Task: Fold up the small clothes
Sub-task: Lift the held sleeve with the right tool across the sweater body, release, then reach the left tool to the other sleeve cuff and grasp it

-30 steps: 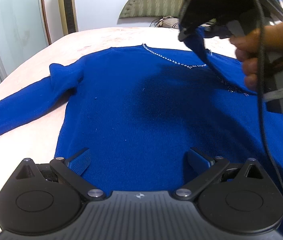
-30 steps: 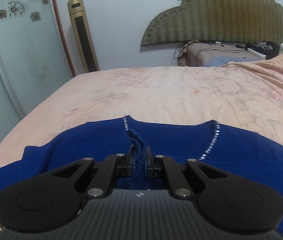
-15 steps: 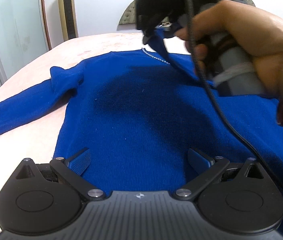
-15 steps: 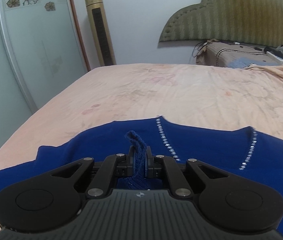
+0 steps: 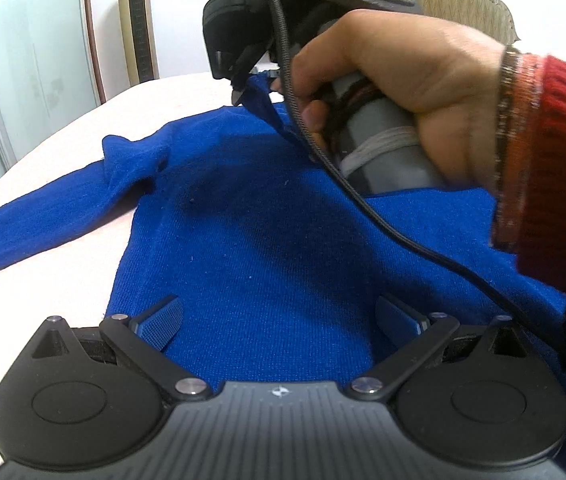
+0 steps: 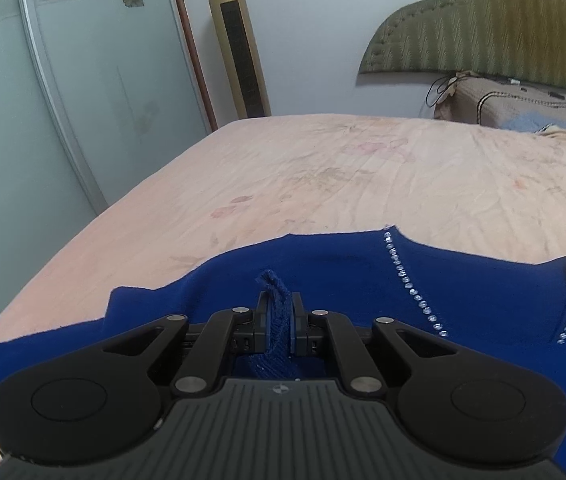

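Two grippers are over a blue sweater (image 5: 267, 240) spread flat on the bed (image 6: 363, 184). The right gripper (image 6: 281, 320) has its jaws clamped on a thin bit of the sweater's cloth, lifted up. The left gripper (image 5: 279, 320) has its jaws wide apart, holding nothing. That pinch looks small, so the cloth could slip out. Nothing holds the sweater down, so it might drag and bunch up.

Soft indoor light is falling evenly; fisheye bending is curving the edges, and a dark shadow is lying on the blue knitted sweater (image 5: 267, 240).
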`<state>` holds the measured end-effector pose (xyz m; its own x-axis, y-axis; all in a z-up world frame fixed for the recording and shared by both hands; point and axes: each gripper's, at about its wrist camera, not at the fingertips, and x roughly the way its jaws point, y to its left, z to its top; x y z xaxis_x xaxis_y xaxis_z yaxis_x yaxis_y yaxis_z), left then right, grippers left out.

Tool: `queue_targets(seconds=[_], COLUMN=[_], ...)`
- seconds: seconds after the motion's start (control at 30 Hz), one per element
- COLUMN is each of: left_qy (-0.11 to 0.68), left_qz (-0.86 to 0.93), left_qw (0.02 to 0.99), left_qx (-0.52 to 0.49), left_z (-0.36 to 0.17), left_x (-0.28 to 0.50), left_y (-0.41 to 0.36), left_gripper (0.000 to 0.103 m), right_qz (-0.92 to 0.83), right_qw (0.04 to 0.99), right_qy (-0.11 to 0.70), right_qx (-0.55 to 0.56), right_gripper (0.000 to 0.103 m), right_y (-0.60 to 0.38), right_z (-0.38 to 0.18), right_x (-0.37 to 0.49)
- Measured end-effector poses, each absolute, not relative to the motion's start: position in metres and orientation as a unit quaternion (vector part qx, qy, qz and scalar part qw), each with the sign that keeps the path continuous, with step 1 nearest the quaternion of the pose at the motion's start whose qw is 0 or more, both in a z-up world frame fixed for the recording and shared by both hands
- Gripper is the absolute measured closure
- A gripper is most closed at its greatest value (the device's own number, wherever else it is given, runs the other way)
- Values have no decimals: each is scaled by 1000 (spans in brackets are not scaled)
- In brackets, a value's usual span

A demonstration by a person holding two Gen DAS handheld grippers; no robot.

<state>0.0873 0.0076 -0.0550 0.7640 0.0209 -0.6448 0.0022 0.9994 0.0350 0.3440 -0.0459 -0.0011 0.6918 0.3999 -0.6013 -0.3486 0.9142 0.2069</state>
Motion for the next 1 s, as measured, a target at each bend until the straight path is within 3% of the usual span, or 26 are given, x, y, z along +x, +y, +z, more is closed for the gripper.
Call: queue_targets(seconds=[0.33,0.47,0.7,0.9,1.0], left_qy=[343,343,343,343,343], left_qz=[5,5,5,5,4], left_qw=[939,939,939,939,939], left_qx=[17,17,17,17,16], left_z=[-55,-55,-56,-56,-57], left_x=[87,87,87,87,88], left_y=[8,8,7,8,9], left_gripper=[0,0,0,0,0], right_qz=[234,257,279,259,249], right_qw=[915,893,892,862,869], right_qy=[323,358,328,424,418], right_qx=[64,93,140,97,94], right_gripper=[91,51,44,40,40], right_y=[-30,-33,-73,-75,-82], right_z=[6,-5,17,-16,-19], right_x=[357,363,337,341,331])
